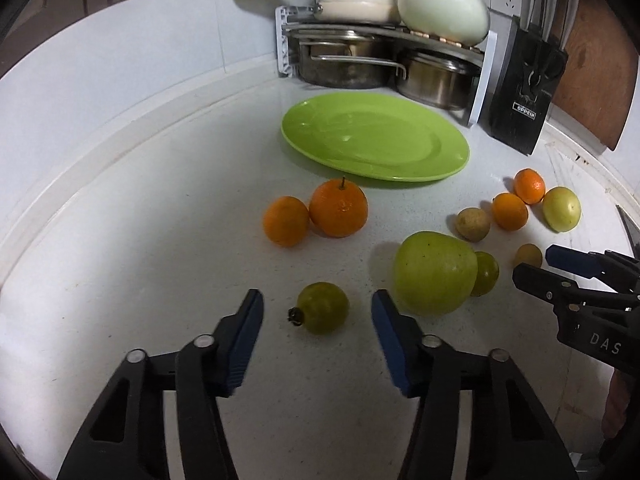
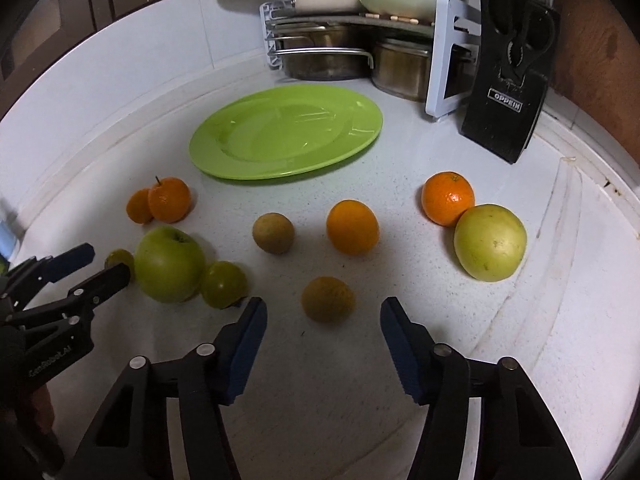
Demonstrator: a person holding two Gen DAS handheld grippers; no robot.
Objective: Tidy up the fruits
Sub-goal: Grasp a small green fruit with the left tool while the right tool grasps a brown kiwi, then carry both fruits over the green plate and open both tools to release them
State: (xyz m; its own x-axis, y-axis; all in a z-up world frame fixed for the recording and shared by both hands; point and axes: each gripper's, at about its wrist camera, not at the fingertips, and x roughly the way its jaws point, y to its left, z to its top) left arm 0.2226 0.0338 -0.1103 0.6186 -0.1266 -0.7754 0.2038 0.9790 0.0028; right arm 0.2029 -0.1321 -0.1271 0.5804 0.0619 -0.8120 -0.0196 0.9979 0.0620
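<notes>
The left gripper (image 1: 317,312) has its jaws wide, on either side of a small olive-green fruit (image 1: 322,307) lying on the white surface (image 1: 160,280), round, its dark stem end pointing left. The right gripper (image 2: 323,317) also has its jaws wide, just short of a round brownish fruit (image 2: 328,299). Farther off sit a green apple (image 2: 169,264), oranges (image 2: 352,227) and an empty green plate (image 2: 224,160).
</notes>
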